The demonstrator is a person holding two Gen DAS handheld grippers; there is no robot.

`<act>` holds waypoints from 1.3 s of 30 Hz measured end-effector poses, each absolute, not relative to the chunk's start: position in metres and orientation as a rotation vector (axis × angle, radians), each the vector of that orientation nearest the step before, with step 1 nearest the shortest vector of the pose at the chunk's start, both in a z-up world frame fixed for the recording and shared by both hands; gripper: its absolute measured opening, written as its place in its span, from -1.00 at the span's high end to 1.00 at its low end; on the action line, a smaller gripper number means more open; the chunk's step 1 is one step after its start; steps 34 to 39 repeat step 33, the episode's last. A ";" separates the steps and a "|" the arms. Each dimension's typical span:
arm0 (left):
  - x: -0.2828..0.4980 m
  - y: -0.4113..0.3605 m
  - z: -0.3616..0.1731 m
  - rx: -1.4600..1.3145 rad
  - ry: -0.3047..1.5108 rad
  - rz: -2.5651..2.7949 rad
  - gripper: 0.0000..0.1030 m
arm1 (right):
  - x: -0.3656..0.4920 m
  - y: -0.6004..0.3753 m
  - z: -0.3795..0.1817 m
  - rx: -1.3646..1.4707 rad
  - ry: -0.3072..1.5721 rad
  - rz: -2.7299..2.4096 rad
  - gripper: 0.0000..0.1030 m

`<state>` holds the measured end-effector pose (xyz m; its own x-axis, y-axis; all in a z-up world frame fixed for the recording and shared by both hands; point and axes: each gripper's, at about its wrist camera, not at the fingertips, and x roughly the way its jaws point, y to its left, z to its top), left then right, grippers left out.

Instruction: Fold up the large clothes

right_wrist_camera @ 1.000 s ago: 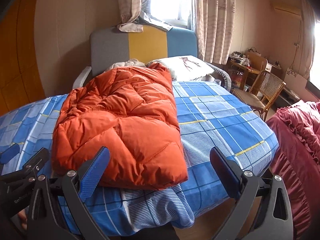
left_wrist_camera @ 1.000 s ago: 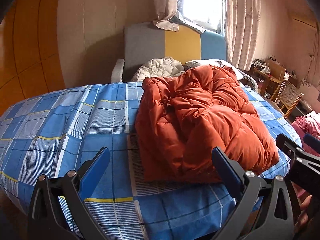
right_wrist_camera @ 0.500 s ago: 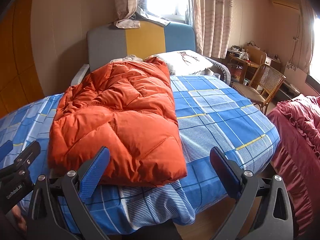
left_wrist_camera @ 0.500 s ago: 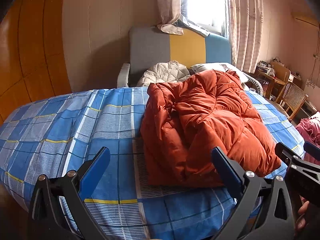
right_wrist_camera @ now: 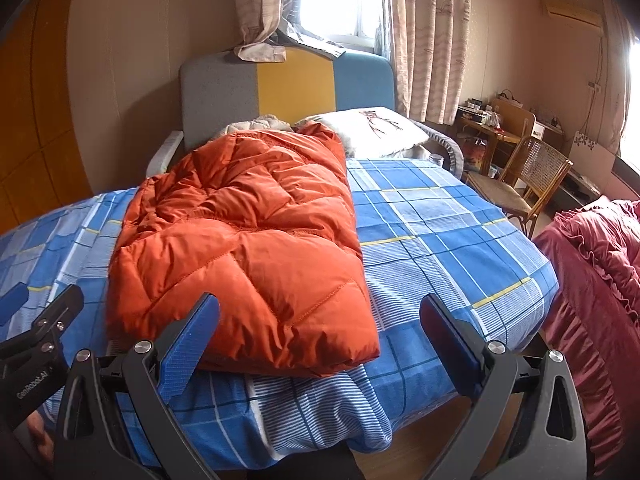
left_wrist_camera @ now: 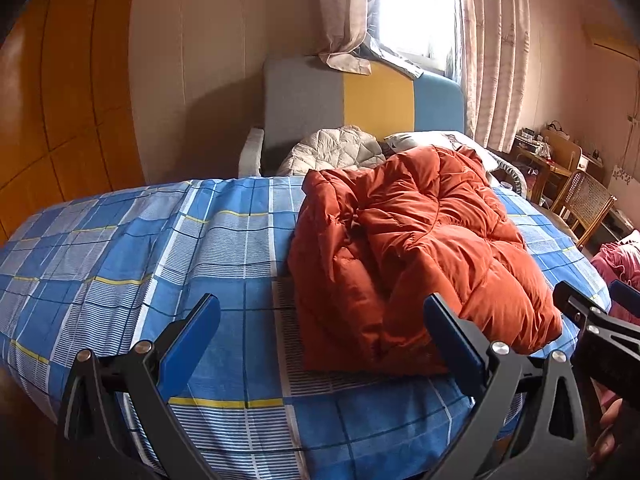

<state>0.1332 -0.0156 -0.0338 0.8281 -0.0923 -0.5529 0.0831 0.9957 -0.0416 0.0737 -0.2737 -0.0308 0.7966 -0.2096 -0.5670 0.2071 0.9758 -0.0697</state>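
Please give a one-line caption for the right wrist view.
Folded orange quilted down jacket on blue plaid bedsheet, open right tool in front.

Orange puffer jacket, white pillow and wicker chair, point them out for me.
Orange puffer jacket [right_wrist_camera: 240, 240], right wrist view, middle of its quilted top.
White pillow [right_wrist_camera: 376, 128], right wrist view, its top face.
Wicker chair [right_wrist_camera: 536, 164], right wrist view, its woven backrest.

A puffy orange quilted jacket [right_wrist_camera: 240, 236] lies folded in a thick bundle, resting flat.

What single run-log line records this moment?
orange jacket: folded on bed | left gripper: open | right gripper: open | contact: none
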 end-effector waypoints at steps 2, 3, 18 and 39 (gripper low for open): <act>0.132 -0.014 -0.033 -0.019 0.586 -0.093 -0.96 | 0.072 -0.271 -0.030 -0.015 0.603 -0.222 -0.93; 0.131 -0.013 -0.033 -0.022 0.586 -0.093 -0.96 | 0.072 -0.270 -0.029 -0.019 0.600 -0.222 -0.93; 0.126 -0.012 -0.027 -0.010 0.565 -0.092 -0.96 | 0.071 -0.267 -0.029 -0.019 0.605 -0.215 -0.93; 0.139 -0.007 -0.036 -0.039 0.611 -0.083 -0.96 | 0.082 -0.271 -0.031 -0.008 0.618 -0.231 -0.94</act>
